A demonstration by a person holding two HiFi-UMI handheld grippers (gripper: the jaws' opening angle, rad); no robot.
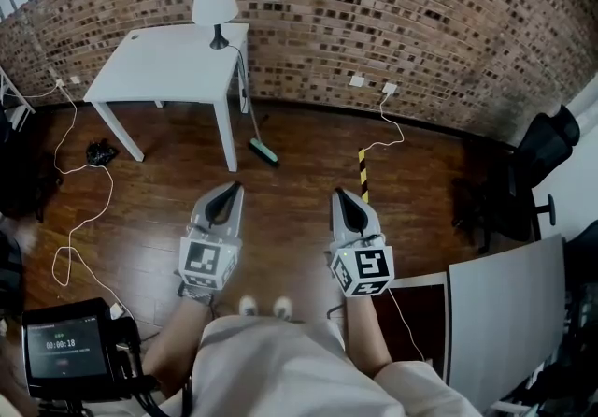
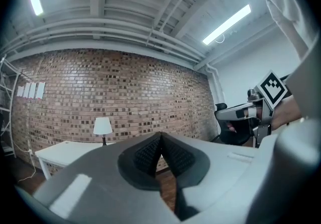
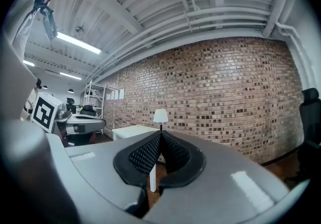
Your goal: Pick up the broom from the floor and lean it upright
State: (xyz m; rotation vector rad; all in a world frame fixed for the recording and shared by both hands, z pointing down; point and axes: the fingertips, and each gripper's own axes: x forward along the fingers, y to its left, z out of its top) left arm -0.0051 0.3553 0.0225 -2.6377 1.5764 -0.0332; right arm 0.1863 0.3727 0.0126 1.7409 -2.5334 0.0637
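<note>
Broom (image 1: 261, 146) stands on the wooden floor (image 1: 299, 191) with its green head down by the front leg of the white table (image 1: 159, 64), its thin handle tilted up against the table's edge, in the head view. A white lamp (image 1: 215, 6) sits on the table before the brick wall (image 1: 392, 4). The left gripper (image 1: 230, 191) and right gripper (image 1: 342, 193) are held side by side, well apart from the broom, both pointing toward the wall.

In the left gripper view, the left gripper (image 2: 160, 136) has its jaws pressed together with nothing between them. Beyond are the lamp (image 2: 103, 126), the table (image 2: 60, 152) and, to the right, the right gripper (image 2: 241, 112).

In the right gripper view, the right gripper (image 3: 160, 135) is likewise closed and empty. The lamp (image 3: 160, 115) and table (image 3: 133, 131) stand ahead, with the left gripper (image 3: 80, 125) to the left.
</note>
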